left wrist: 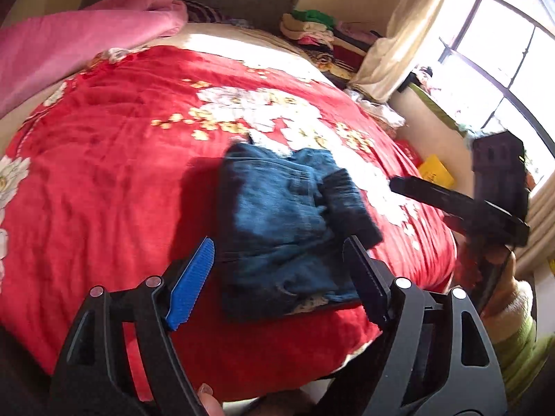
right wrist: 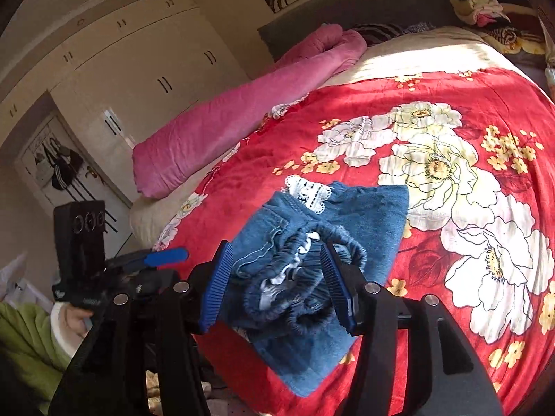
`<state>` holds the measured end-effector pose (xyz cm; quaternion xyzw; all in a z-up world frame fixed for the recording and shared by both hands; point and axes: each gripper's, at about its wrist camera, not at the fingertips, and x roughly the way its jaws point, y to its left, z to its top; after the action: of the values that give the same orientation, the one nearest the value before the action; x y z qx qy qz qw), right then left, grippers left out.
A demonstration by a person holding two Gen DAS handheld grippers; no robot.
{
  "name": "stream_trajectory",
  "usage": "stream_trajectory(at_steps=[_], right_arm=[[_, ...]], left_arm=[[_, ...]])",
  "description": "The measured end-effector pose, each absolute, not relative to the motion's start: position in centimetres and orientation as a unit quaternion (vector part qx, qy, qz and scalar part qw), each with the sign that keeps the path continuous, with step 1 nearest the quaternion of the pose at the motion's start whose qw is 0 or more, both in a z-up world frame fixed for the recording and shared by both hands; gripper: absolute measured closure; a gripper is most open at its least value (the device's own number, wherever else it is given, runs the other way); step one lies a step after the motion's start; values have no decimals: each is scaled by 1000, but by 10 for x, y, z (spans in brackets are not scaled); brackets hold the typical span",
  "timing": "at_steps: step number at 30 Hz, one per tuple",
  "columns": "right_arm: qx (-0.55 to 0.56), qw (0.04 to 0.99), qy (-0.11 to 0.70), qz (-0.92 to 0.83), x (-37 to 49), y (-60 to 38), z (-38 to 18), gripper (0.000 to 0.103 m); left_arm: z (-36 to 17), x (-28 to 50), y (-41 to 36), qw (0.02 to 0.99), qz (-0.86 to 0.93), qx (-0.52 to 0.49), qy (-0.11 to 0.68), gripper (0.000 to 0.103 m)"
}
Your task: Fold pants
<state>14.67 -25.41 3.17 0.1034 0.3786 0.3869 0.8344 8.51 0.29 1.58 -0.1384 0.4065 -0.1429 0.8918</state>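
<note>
Folded pants (right wrist: 322,270) on the near edge of the red floral blanket (right wrist: 451,180).
Both sets of jaws spread, nothing gripped: left gripper (left wrist: 281,270) straddles the bundle's near edge, right gripper (right wrist: 277,287) brackets the elastic waistband, pads clear. Pink bedding (right wrist: 242,114) far left.

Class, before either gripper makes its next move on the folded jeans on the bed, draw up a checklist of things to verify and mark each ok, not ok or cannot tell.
1. Left gripper open, nothing clamped: ok.
2. Right gripper open, pads clear of the waistband: ok.
3. Jeans folded into a compact bundle: ok.
4. Jeans lying fully on the red blanket: ok.
5. Fold edges lined up neatly: cannot tell.
</note>
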Motion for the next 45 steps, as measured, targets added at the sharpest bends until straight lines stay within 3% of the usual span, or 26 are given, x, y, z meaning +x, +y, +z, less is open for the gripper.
stream_trajectory(at_steps=[8, 10, 12, 14, 16, 27, 34, 39, 45], right_arm=[[-11, 837, 393, 381, 128, -208, 19, 51], [-31, 831, 408, 378, 128, -200, 8, 57], [-46, 824, 425, 371, 129, -197, -4, 91], [-33, 821, 427, 378, 123, -204, -8, 92], [-24, 820, 426, 382, 114, -216, -8, 94], [14, 824, 449, 346, 100, -244, -45, 94], [11, 856, 386, 344, 69, -248, -2, 90], [-49, 855, 335, 394, 45, -212, 23, 69], [-178, 826, 325, 425, 44, -138, 9, 69]], left_arm=[[18, 120, 10, 885, -140, -117, 429, 34], [21, 132, -4, 883, -160, -99, 430, 43], [20, 149, -15, 873, -182, -104, 440, 52], [15, 167, -25, 863, -195, -103, 454, 60], [10, 182, -35, 858, -199, -88, 466, 62], [-21, 239, -47, 835, -198, -95, 504, 63], [-13, 230, -43, 842, -201, -88, 492, 59], [-5, 214, -34, 846, -204, -80, 486, 54], [-10, 192, -23, 844, -204, -48, 494, 54]])
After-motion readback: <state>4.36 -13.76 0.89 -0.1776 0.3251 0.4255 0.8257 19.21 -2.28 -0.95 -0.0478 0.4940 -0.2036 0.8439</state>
